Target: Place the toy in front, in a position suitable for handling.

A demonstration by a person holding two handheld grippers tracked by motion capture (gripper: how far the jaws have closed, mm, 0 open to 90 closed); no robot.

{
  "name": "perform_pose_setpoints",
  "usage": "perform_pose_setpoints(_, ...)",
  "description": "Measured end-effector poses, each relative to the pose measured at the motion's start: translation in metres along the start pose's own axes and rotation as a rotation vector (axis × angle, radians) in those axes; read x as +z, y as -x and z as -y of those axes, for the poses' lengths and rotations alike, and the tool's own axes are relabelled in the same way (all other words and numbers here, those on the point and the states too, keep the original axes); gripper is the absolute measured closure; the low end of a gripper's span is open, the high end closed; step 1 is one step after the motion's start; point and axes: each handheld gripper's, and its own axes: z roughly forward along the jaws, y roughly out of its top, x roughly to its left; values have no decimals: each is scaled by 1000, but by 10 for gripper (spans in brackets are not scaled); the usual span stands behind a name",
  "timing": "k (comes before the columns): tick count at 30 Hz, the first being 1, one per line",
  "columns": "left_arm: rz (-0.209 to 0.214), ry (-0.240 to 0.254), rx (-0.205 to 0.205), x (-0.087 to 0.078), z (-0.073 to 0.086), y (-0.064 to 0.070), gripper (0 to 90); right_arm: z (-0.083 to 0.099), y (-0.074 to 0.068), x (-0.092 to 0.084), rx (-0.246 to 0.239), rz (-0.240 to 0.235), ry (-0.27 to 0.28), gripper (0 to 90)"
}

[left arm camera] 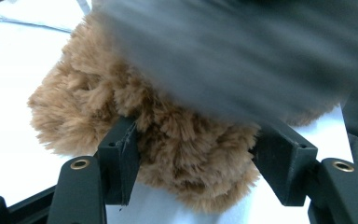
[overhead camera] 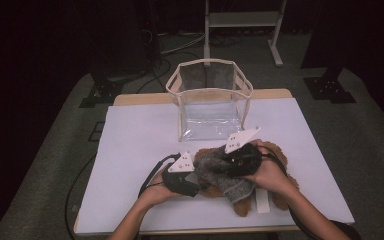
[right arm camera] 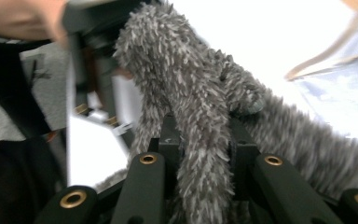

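On the near half of the white counter (overhead camera: pixel 130 150): brown plush toy (overhead camera: pixel 275 192), lying flat, wearing a grey fuzzy garment (overhead camera: pixel 220 172). Left gripper (overhead camera: pixel 180 177): jaws part-open, pads set against both sides of a plush limb (left arm camera: pixel 177 154). Right gripper (overhead camera: pixel 242 157): jaws nearly closed, pinching a fold of the garment. Clear bag (overhead camera: pixel 210 100) stands open behind, apart. Step judged: pulling garment off toy. Next: steady left hold, right draws fabric away.

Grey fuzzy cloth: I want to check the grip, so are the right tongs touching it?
Touching. In the right gripper view the right tongs pinch a fold of the grey fuzzy cloth between both jaws.
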Motion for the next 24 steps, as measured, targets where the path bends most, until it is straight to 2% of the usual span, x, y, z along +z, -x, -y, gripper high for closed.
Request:
perform_pose_setpoints(2, 1, -3, 6, -1, 0, 0, 358, -3, 9, -4, 11, 21, -9, 717)
perform_pose_setpoints(3, 1, -3, 6, -1, 0, 0, 358, -3, 9, -4, 11, 21, -9, 717)
perform_pose_setpoints(4, -5, 4, -1, -3, -1, -1, 356, -2, 16, -10, 23, 47, -23, 717)
perform_pose_setpoints(6, -14, 24, -9, -5, -3, -2, 348, 2, 20, -14, 35, 50, -28, 717)
perform_pose_setpoints(9, -26, 45, -15, -7, -5, -3, 333, 11, 18, -17, 65, 22, -37, 719)
perform_pose_setpoints(13, 6, 53, -7, -3, -9, 1, 335, 17, 9, -17, 60, -12, -50, 720)
perform_pose_setpoints(14, 19, 34, 15, 1, -10, 6, 336, 15, 5, -17, 47, -5, -55, 720)
perform_pose_setpoints(15, 19, 34, 15, 1, -10, 6, 336, 15, 5, -17, 47, -5, -55, 720)
perform_pose_setpoints(16, 16, 27, 32, 2, -11, 9, 336, 13, 6, -17, 42, 2, -52, 720)
perform_pose_setpoints(18, 19, 16, 46, 1, -12, 10, 336, 6, 13, -24, 42, 32, -24, 721)
perform_pose_setpoints(20, 19, 18, 43, 1, -11, 11, 336, 4, 15, -26, 45, 38, -15, 721)
perform_pose_setpoints(21, 21, 18, 41, 1, -11, 10, 336, -1, 21, -34, 55, 53, 6, 722)
perform_pose_setpoints(24, 22, 17, 39, 0, -10, 9, 335, -6, 27, -38, 48, 78, 1, 721)
